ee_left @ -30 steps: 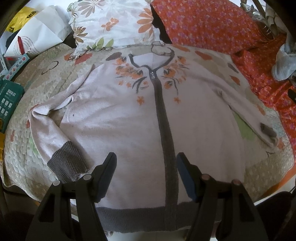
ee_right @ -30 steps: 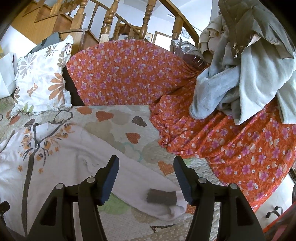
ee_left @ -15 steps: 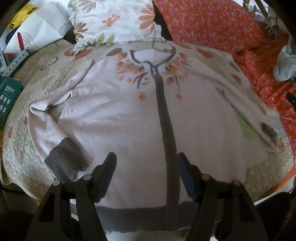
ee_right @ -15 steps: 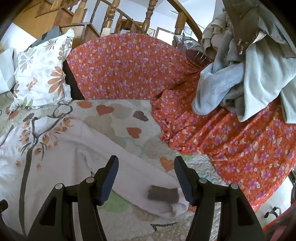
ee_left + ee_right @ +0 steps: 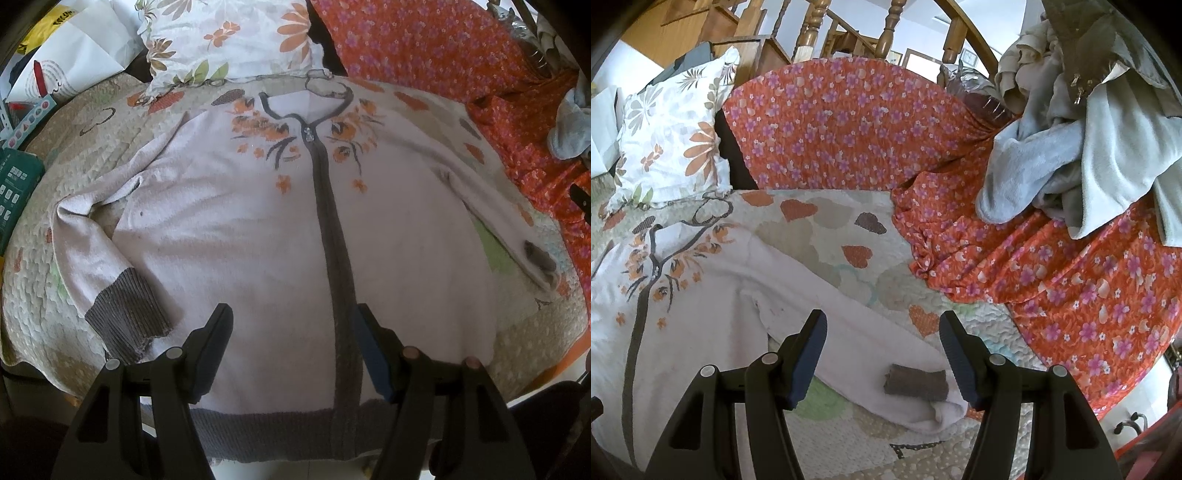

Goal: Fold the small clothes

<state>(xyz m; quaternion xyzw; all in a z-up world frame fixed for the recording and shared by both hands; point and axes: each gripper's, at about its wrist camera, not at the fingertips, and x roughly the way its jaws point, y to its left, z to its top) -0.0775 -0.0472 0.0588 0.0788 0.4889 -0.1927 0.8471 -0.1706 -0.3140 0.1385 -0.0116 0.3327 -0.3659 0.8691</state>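
Note:
A pale pink cardigan [image 5: 236, 236] with a grey placket, grey hem and orange flowers lies flat and face up on a quilted cover [image 5: 33, 295]. Its left sleeve [image 5: 85, 258] is bent, with the grey cuff [image 5: 129, 310] near the hem. The right sleeve [image 5: 857, 332] stretches out, its grey cuff [image 5: 916, 382] folded over at the end. My left gripper [image 5: 293, 347] hovers open above the lower front of the cardigan, holding nothing. My right gripper [image 5: 882, 354] hangs open above the right sleeve near its cuff, empty.
A flowered white pillow [image 5: 229, 37] sits behind the collar. Orange flowered fabric [image 5: 849, 122] covers the back and right side. A heap of grey and beige clothes [image 5: 1089, 110] lies at the right. Boxes and paper [image 5: 22, 173] stand at the left edge.
The right wrist view has tilted down a little, so the sleeve cuff now sits closer between the fingers. The left gripper stays over the cardigan's lower front.

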